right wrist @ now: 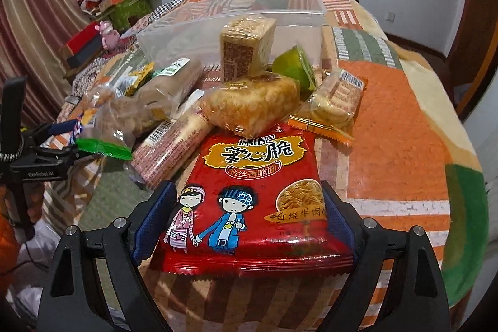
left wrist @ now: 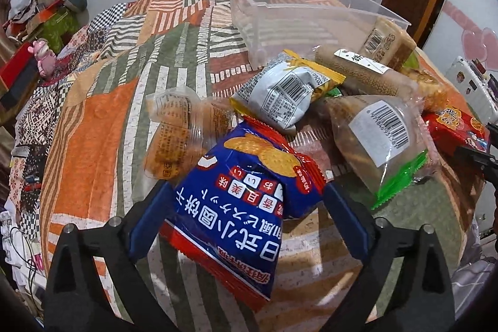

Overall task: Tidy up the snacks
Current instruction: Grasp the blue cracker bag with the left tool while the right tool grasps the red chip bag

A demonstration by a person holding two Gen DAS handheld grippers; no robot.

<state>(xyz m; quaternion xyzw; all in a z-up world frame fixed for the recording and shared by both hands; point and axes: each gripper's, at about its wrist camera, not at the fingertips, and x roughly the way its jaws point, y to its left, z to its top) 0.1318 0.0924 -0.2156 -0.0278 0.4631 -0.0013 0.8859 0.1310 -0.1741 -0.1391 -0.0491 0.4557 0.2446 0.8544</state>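
A pile of snack packets lies on a patchwork bedspread in front of a clear plastic bin [left wrist: 311, 17], which also shows in the right wrist view [right wrist: 236, 17]. My left gripper [left wrist: 246, 192] is shut on a blue biscuit packet [left wrist: 246, 201] and holds it just above the bedspread, near the pile's front. My right gripper [right wrist: 246, 201] is shut on a red noodle-snack packet [right wrist: 255, 198] at the pile's front edge. The red packet also shows at the right in the left wrist view [left wrist: 454, 126]. The left gripper shows at the left edge of the right wrist view [right wrist: 59, 145].
The pile holds a grey chip bag [left wrist: 280, 95], a clear bread bag with barcode [left wrist: 376, 139], a long sesame roll [left wrist: 361, 70], a tan block [right wrist: 246, 45], a green jelly cup [right wrist: 295, 67] and an orange-edged cracker pack [right wrist: 333, 105]. Boxes and clothes [left wrist: 37, 21] lie far left.
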